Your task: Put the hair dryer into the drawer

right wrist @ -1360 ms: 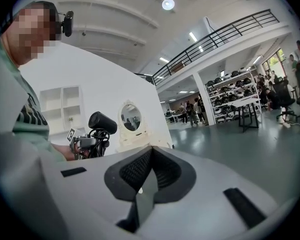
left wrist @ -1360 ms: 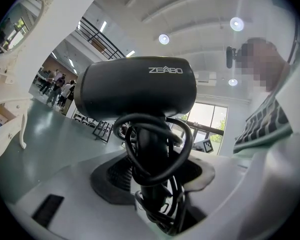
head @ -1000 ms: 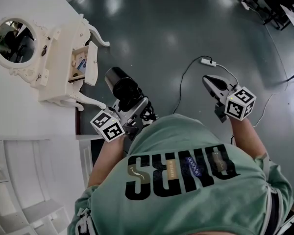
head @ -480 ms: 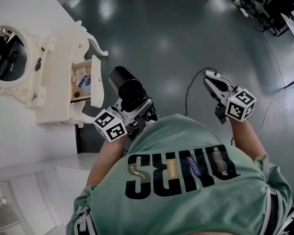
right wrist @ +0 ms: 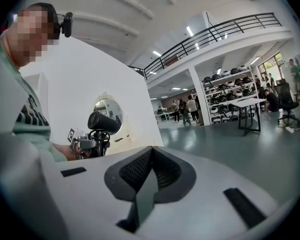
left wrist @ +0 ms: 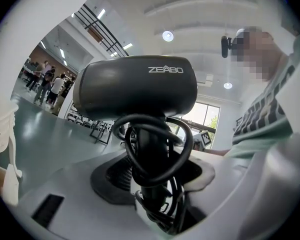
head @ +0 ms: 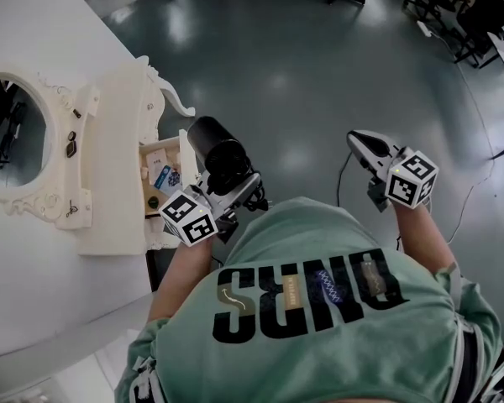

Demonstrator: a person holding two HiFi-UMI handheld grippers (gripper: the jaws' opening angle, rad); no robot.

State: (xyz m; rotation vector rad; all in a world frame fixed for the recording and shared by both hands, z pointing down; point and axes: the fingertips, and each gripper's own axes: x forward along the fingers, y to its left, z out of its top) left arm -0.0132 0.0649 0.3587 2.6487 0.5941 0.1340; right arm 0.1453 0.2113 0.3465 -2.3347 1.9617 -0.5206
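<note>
At the far left of the head view an oval mirror point(head: 8, 137) sits in an ornate white dressing table point(head: 118, 158) that stands against a white wall. Its drawer point(head: 183, 149) is pulled open toward the grey floor point(head: 286, 74), with a few small items inside, among them a blue-and-white packet point(head: 162, 177). Just right of the drawer front, the black hair dryer point(head: 221, 154) is outside the drawer, carried in the air by the left gripper point(head: 235, 190). Its barrel points up and away from the person, and its marker cube point(head: 187, 217) sits below it. In the left gripper view the jaws pinch the dryer's handle, with the black cord point(left wrist: 162, 149) looped around the handle and bunched down between the grey fingers point(left wrist: 80, 194). The barrel fills the view above and carries pale lettering. Further right in the head view, the person's green shirt point(head: 319, 309) fills the lower middle, and a thin cable point(head: 340, 183) lies on the floor beyond it. At the right, the right gripper point(head: 359, 139) is held out over bare floor, well apart from the dryer and the table. The right gripper view shows its two dark pads point(right wrist: 135, 171) pressed together with nothing between them. Beyond them stand shelves point(right wrist: 225, 91) and a table point(right wrist: 247, 104) far across the hall.
</note>
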